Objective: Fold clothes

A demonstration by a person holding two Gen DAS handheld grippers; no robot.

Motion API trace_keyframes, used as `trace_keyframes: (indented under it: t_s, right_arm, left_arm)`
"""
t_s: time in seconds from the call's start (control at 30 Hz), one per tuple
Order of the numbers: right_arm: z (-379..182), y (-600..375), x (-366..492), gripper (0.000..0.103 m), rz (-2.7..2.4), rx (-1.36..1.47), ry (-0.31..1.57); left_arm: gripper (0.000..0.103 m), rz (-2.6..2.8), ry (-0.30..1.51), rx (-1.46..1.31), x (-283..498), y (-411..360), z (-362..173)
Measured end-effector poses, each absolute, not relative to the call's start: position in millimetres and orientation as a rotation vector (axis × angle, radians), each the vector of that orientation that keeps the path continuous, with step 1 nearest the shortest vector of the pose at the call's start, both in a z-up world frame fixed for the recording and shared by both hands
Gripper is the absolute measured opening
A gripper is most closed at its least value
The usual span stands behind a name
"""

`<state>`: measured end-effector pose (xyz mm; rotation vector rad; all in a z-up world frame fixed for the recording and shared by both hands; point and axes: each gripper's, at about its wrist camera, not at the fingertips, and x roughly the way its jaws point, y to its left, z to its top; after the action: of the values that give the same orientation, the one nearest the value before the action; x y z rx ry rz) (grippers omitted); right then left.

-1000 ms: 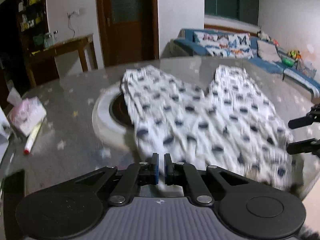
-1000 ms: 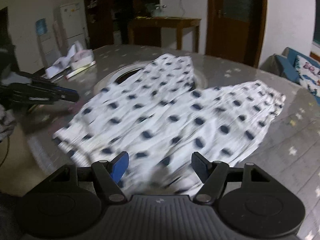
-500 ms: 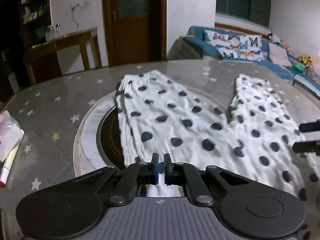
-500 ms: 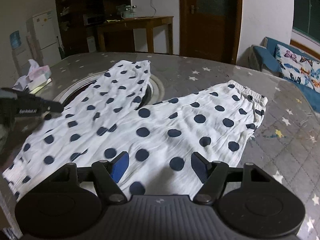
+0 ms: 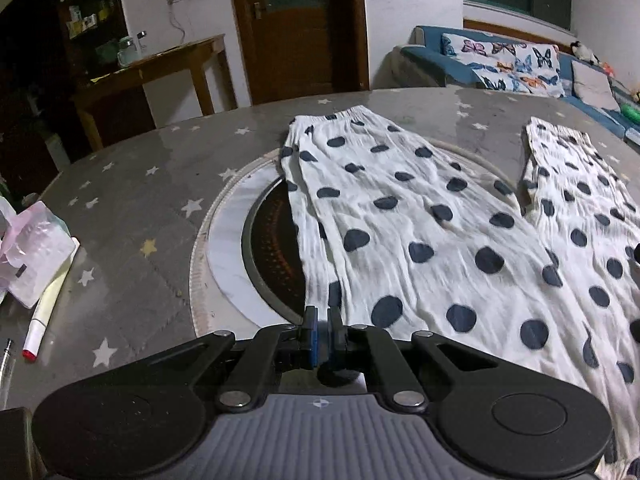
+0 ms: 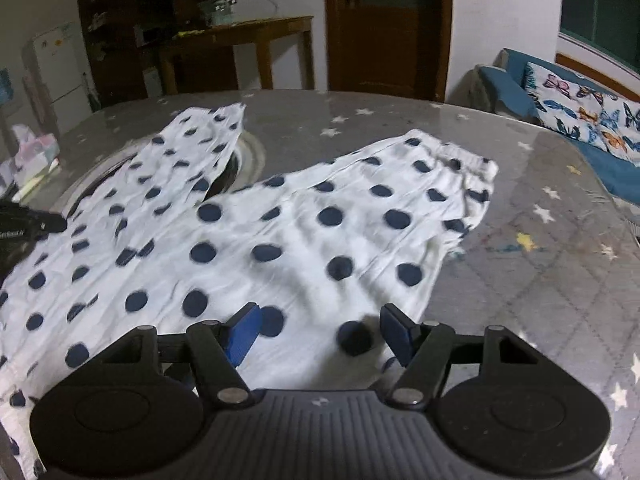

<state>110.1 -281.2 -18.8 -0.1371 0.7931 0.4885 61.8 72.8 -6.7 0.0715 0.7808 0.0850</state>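
Note:
White trousers with dark blue dots [image 5: 420, 236] lie spread flat on the grey star-patterned table [image 5: 132, 208], both legs pointing away from me. In the right wrist view the trousers [image 6: 256, 240] fill the middle. My left gripper [image 5: 322, 322] is shut at the trousers' near left edge; whether it pinches cloth is not clear. My right gripper [image 6: 320, 326] is open, its blue pads [image 6: 242, 330] low over the near edge of the right leg. The left gripper's dark tip shows at the left edge of the right wrist view [image 6: 32, 222].
A round cooktop with a white ring [image 5: 240, 248] is set in the table, partly under the left trouser leg. A tissue pack [image 5: 32, 248] and a marker pen [image 5: 44, 312] lie at the left. A sofa [image 5: 520, 68] stands behind the table on the right.
The trousers were dragged and have settled flat on the table. Both grippers have moved in lower over the near edge. The left stays shut, the right stays open.

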Motion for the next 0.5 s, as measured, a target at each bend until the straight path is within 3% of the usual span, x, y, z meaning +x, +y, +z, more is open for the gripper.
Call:
trace_keyframes:
  t_s: [0.5]
  right_arm:
    - [-21, -276, 172, 0.067, 0.453, -0.136, 0.771]
  left_arm:
    - [0.006, -0.234, 0.791, 0.059, 46, -10, 3]
